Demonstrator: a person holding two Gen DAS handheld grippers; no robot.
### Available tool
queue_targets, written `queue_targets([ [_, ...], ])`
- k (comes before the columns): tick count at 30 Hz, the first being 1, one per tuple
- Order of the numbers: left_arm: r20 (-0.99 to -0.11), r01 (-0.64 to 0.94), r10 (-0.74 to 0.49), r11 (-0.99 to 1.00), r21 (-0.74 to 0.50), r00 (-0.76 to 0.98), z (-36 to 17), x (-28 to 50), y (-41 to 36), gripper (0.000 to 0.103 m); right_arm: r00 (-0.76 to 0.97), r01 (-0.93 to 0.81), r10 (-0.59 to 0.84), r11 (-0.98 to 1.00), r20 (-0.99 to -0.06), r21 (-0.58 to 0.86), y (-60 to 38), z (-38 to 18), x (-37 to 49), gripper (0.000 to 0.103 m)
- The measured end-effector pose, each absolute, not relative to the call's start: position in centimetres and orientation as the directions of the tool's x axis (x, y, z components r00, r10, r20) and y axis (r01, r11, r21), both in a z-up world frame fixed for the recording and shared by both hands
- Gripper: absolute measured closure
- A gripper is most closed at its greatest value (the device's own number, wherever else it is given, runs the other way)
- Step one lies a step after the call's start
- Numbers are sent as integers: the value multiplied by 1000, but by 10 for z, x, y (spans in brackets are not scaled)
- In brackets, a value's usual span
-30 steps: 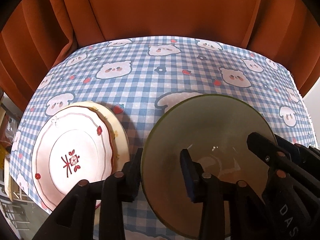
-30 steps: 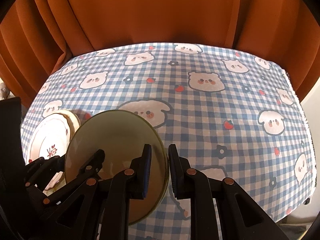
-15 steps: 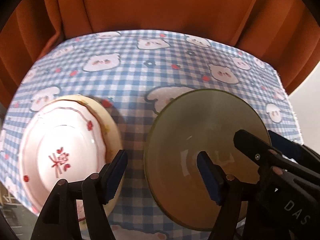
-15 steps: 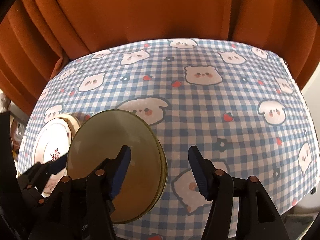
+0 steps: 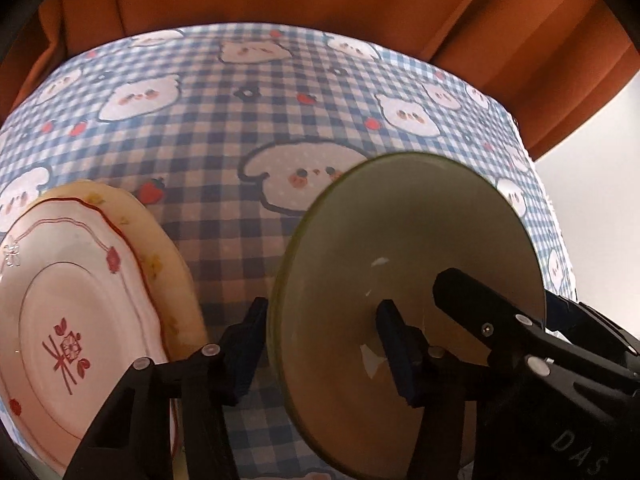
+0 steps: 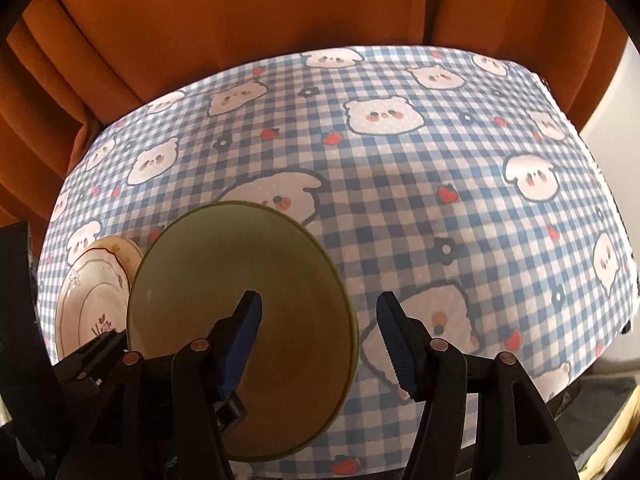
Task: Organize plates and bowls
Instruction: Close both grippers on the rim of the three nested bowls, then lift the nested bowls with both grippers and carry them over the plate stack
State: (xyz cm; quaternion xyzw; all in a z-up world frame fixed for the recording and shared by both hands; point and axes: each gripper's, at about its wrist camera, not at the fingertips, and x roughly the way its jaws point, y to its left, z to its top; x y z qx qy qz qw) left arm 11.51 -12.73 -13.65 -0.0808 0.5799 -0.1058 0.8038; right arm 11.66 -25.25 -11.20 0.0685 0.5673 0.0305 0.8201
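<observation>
Let go with the right tongs (image 6: 318, 300) since a second back: pinched tight on the green bowl (image 6: 224, 264) then, just been opening, now gaping across its right rim with one finger over the inside and the other out over the checked tablecloth (image 6: 440, 184). Same deal with the left tongs (image 5: 323, 306): sprung wide, then just been closing partway, straddling the left rim but not pressing on it, so gripping nothing. Reads like a fresh set-down, with the bowl seemingly resting on the cloth toward the near edge, just right of a white plate (image 5: 72, 312) stacked on a cream plate (image 5: 160, 248) and not touching either, far as visible. Probably parked there to keep bowls in a separate spot from plates. Guessing a two-sided hold for keeping it level on the way down. Next, likely lifting both tongs straight off to avoid clipping the rim.
</observation>
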Motion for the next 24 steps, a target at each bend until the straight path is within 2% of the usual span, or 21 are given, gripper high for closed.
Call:
queue_targets([
  [5, -920, 89, -265, 964, -250, 288, -135, 116, -130, 52, 344, 67, 144, 982, -928, 177, -259, -118, 117, 39],
  [14, -934, 59, -198, 980, -189, 299, -132, 114, -135, 51, 321, 34, 260, 958, -911, 285, -273, -135, 126, 40],
  [18, -942, 36, -131, 991, -126, 308, -130, 112, -140, 51, 300, 2, 351, 930, -887, 368, -278, -140, 128, 51],
  [24, -946, 5, -52, 999, -54, 320, -128, 109, -145, 51, 265, -33, 450, 888, -853, 459, -282, -149, 132, 58],
])
